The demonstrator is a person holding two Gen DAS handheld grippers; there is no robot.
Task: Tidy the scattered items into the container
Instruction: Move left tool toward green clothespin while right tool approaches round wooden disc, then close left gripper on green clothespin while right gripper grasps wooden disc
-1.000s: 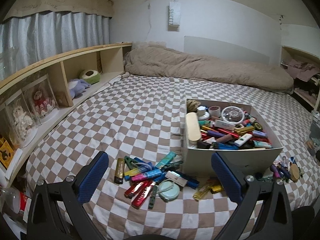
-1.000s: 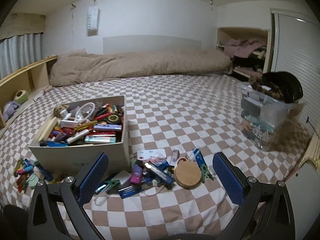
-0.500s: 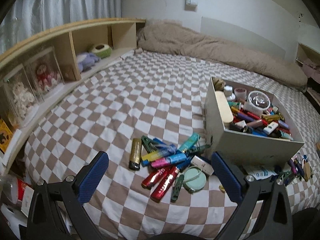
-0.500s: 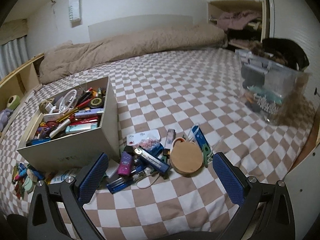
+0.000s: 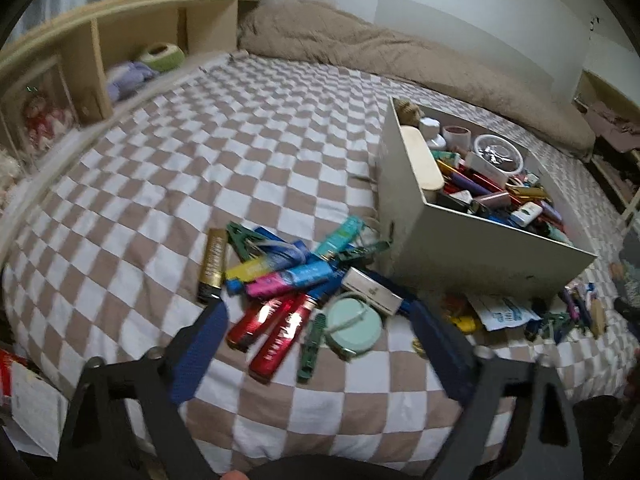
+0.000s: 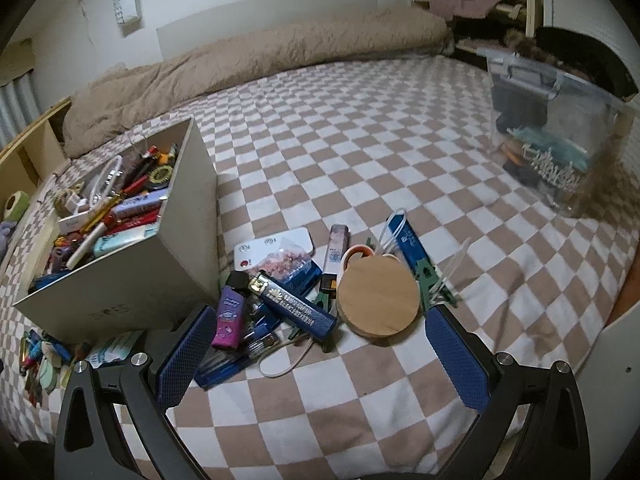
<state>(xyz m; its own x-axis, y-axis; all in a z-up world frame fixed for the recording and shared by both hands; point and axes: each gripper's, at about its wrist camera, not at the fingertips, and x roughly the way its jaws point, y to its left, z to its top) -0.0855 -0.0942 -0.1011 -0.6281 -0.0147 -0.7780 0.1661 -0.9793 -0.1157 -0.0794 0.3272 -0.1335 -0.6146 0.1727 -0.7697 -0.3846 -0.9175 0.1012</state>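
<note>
Both handheld tools look alike: the left gripper (image 5: 320, 344) and right gripper (image 6: 316, 344) have black angular frames, silver screws, and blue dimpled pads lining their fingers (image 6: 456, 356).

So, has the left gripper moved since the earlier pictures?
Yes. The left gripper has come down and forward toward the scattered pile beside the box; its jaws have just been closing slightly, with nothing pressed between them yet.
</note>
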